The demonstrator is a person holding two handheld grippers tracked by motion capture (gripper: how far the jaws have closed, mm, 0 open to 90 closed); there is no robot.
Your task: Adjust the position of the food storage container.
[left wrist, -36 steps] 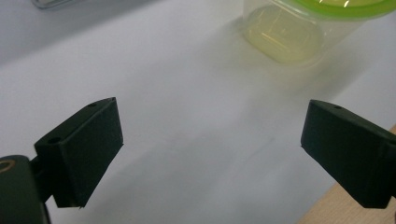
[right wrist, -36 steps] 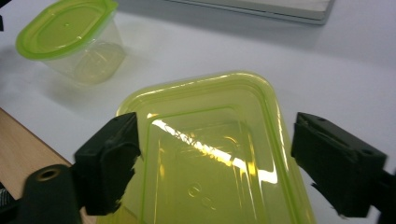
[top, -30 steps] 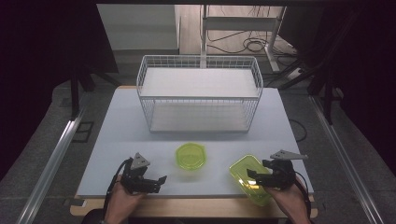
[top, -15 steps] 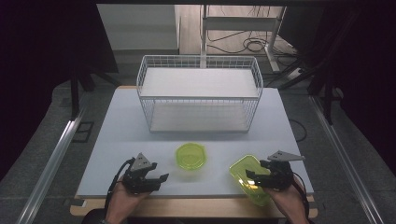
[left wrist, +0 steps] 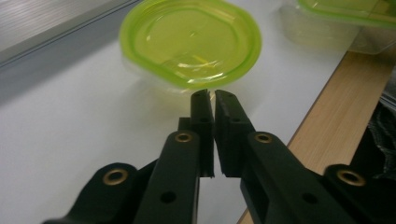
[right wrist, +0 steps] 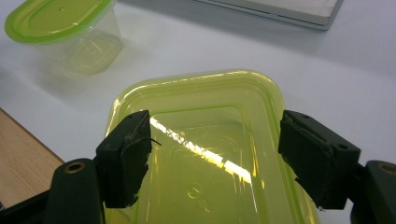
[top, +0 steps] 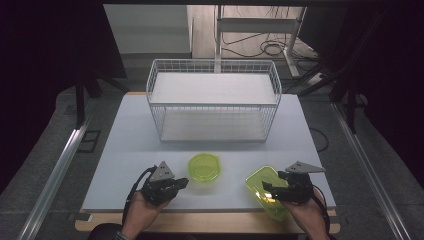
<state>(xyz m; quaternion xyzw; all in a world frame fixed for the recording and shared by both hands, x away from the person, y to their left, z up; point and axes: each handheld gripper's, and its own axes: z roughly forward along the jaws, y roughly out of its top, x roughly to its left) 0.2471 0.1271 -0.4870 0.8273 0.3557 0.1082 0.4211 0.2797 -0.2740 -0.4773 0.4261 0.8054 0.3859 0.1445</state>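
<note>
Rectangular container [top: 267, 192], a clear plastic tub with a yellow-green lid, sits at the near right of the white table [top: 130, 130], tilted, with its near end past the table's front edge. The right gripper [top: 272, 189] straddles it: in the right gripper view the rectangular container [right wrist: 205, 154] lies between the two pads [right wrist: 126, 158], which stand wide at its long sides. Whether they press the lid's rim or merely flank it cannot be told from these pictures. It looks empty, so it should be light, and thin-walled enough to flex under a hard squeeze. The glossy lid will likely be slippery, so a hold across the rim, where the lid's lip gives stiffness, seems safest, with only moderate force.

Left of it, the left gripper [top: 181, 183] has just been closing and its jaws are now pressed together on nothing. In the left gripper view the tips [left wrist: 212, 100] point at the small round-cornered container [left wrist: 189, 44], close to its near wall; contact cannot be judged.

A little farther in, that small container [top: 204, 167] stands upright near the table's middle front, lid on, well apart from the rectangular one. It too looks empty and light and would probably slide if nudged.

Beyond both stands a white wire basket [top: 215, 102], open-topped, on the table's far half.
</note>
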